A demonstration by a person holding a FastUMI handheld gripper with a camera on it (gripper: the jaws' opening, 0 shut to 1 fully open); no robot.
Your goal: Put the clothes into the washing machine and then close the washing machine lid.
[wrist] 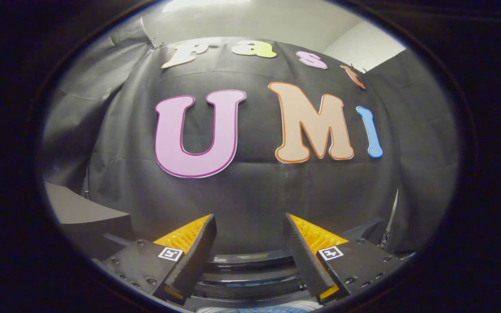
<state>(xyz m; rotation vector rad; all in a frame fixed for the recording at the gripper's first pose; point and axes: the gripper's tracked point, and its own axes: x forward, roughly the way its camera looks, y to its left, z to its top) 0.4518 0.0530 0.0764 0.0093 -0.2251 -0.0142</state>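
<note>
Item, nearest my lens: the two-finger gripper (249, 226), black housings with orange ribbed backing behind dark textured pads. Each housing carries a small square black-and-white marker tag (170, 253). The left finger (195, 256) and the right finger (305, 256) stand wide apart, angled outward from each other; I see nothing between them and nothing touching either pad. I record the tool as fully spread and empty.

Item, low between the fingers: a dark curved rim in stacked glossy black bands (250, 271), lying just ahead of and beneath the fingertips. I take it for the top of the washing machine, though I cannot tell whether its lid is up or down. Below it, at the very bottom, a sliver of pale and bluish surface (250, 309); I cannot tell what it is, cloth or machine part.

Item, beyond the fingers: the black cloth booth wall (250, 191), hanging in soft folds, directly faced by the gripper.

Item, to the left, beside the wall: a grey flat panel (76, 208).

Item, above the cloth: pale ceiling (250, 19) and a white wall corner (363, 45).
</note>
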